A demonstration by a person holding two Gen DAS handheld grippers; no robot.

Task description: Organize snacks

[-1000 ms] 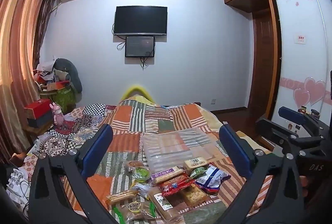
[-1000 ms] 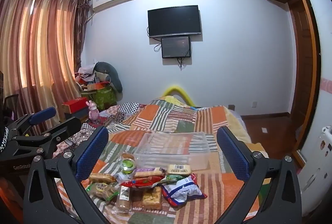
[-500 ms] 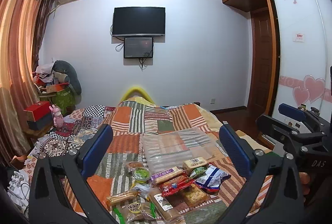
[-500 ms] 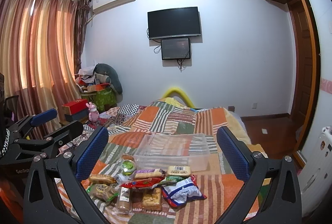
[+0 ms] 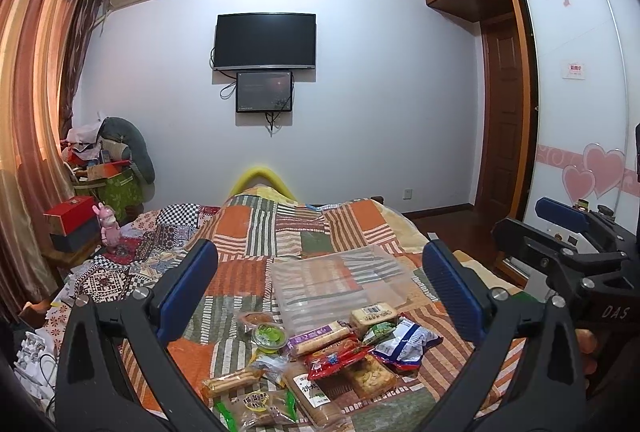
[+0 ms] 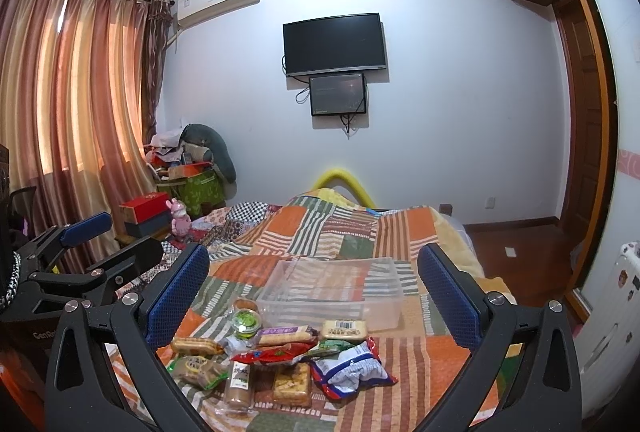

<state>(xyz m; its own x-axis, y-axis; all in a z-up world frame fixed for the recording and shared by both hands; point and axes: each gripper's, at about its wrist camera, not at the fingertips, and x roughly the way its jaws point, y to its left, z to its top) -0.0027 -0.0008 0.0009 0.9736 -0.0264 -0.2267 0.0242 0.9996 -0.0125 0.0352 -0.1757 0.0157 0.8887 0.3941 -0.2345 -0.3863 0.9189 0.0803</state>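
I have both tongs raised over the bed, neither touching anything. My left gripper [image 5: 320,286] is spread wide, nothing between its blue pads [image 5: 188,288]. My right gripper [image 6: 314,290] is spread just as wide and holds nothing. Below and ahead of both, the pile of snack packets [image 6: 276,356] lies on the patchwork quilt [image 6: 320,228]. The clear plastic bin [image 6: 332,290] sits just beyond the pile, its near wall close to the barcoded packet [image 6: 345,329].
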